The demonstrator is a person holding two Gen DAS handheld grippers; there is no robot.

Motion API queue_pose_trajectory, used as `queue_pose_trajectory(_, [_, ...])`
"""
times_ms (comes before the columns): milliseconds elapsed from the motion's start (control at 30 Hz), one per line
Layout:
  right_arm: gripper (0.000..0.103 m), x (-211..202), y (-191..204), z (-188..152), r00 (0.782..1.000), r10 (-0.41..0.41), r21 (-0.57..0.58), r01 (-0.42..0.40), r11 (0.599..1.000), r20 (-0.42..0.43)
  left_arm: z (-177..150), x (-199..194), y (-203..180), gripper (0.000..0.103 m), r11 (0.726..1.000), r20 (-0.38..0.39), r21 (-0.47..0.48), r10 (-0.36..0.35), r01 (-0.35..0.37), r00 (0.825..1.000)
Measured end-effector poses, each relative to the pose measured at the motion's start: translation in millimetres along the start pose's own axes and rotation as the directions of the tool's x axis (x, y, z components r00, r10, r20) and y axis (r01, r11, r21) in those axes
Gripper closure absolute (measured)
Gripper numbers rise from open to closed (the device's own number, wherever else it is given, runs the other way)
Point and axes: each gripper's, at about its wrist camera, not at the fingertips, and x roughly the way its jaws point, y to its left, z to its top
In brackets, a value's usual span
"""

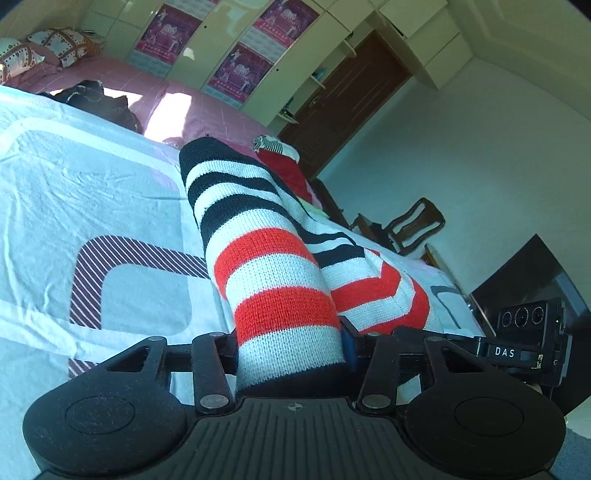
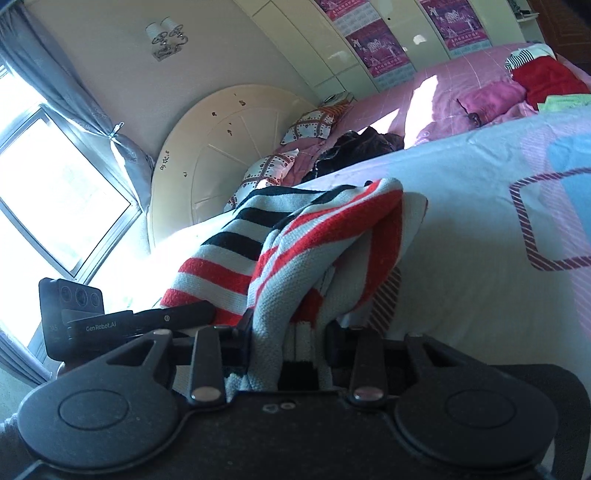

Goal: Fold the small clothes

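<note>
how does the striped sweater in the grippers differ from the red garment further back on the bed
The striped sweater has red, white and black bands; the red garment is plain red. The striped sweater is clamped in the left gripper and right gripper; the red garment lies untouched on the bed. Both are clothes.

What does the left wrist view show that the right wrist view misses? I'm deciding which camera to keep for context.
Only the left wrist view shows the brown door, wooden chair and dark screen. Only the right shows the window, round headboard and wall lamp. Both show the striped sweater, each gripper shut on it, the red garment and the posters.
</note>
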Motion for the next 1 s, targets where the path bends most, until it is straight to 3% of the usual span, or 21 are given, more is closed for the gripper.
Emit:
queue_pose_trajectory(233, [0.068,32.7,84.8,-0.6,1.000,0.030,-0.065,-0.030,0.997,-0.007,16.1,-92.2,31.9,0.057,1.000,0.049,0.017,0.021,-0.021,0.999])
queue_pose_trajectory(567, [0.068,136.0,186.4,-14.7,0.993,0.098,-0.074,-0.103,0.992,-0.062,23.5,-207.0,128.0,0.057,0.995,0.087,-0.029,0.097,-0.095,0.991])
queue_pose_trajectory(733, [0.068,183.7,212.7,-28.6,0.989,0.113,-0.067,-0.119,0.991,-0.096,18.2,-228.1,176.7,0.057,0.990,0.077,-0.071,0.129,-0.123,0.989])
queue_pose_trajectory(933, [0.068,222.5,211.4,-51.4,0.986,0.093,-0.015,-0.096,0.995,-0.136,11.7,-217.0,219.6,0.056,0.984,0.026,-0.112,0.145,-0.141,0.989])
queue_pose_trajectory(1000, [0.068,234.4,204.7,-59.8,0.984,0.063,0.004,-0.063,0.998,-0.166,6.2,-204.8,231.9,0.054,0.977,-0.023,-0.127,0.170,-0.171,0.985])
